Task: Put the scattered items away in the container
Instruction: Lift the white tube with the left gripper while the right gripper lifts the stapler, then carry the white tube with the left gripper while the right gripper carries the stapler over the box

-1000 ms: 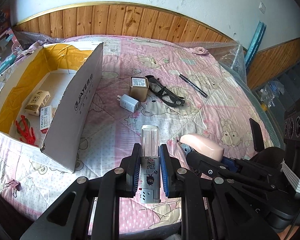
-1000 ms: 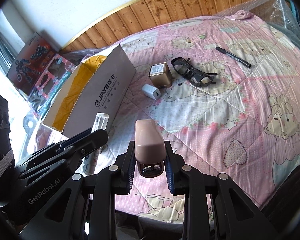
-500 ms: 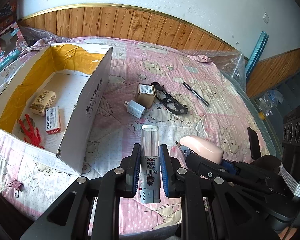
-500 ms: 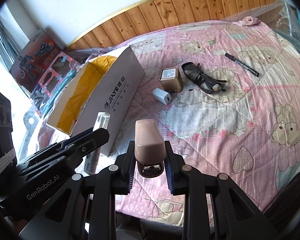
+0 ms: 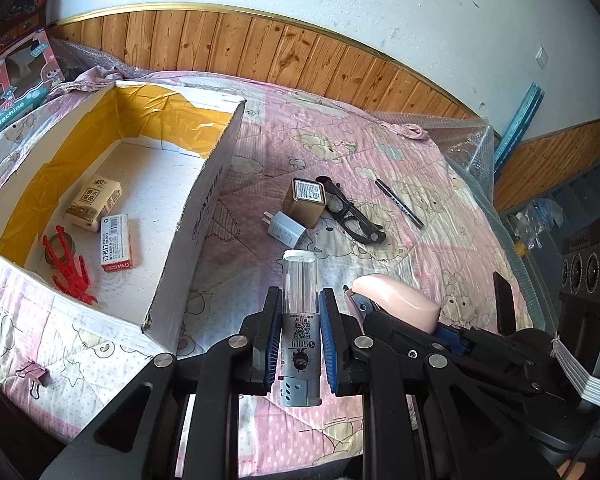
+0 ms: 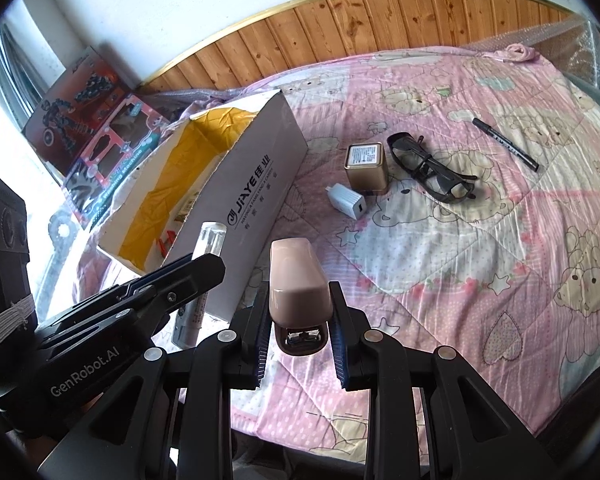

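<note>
With both views drawing nearer the cardboard box (image 5: 204, 216) than a second ago, the left hand-held gripper (image 5: 300, 332) is carrying a clear tube (image 5: 299, 280) and the right hand-held gripper (image 6: 299, 320) a pink stapler (image 6: 296, 276) above the bed (image 6: 480, 264), while charger (image 5: 285, 230), tin (image 5: 306, 202), glasses (image 5: 352, 216) and pen (image 5: 398, 202) are lying unpacked beside a few boxed items

A bed with a pink bear-print quilt (image 5: 440, 240) carries 1 open cardboard box (image 5: 204, 216), a white charger (image 5: 286, 232), gold tin (image 5: 305, 202), black glasses (image 5: 352, 216), a marker (image 5: 399, 203) and a binder clip (image 5: 34, 374).

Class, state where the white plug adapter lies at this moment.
In both views the white plug adapter lies on the quilt, against the gold tin, right of the cardboard box.
</note>
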Motion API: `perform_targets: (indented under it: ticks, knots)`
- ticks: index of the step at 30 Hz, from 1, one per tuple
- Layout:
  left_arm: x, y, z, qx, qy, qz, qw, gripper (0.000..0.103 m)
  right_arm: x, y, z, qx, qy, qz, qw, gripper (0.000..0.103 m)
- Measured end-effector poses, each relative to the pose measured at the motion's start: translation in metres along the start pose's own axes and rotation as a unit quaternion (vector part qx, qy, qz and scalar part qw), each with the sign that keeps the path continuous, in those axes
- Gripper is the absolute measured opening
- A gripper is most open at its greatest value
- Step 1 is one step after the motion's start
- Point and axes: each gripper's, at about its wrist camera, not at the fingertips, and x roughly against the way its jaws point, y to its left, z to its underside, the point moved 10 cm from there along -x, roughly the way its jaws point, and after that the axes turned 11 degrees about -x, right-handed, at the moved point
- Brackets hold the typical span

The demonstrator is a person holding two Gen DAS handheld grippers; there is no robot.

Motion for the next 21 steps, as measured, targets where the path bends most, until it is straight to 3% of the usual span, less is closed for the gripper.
perform_targets:
  ticks: [21]
  knots:
    - [0.019,0.04,-0.025,0.046,-0.032,0.007,0.9984,0.019,-0.015,0.046,-0.021,0.032,-0.001,-0.009,0.999,0.028]
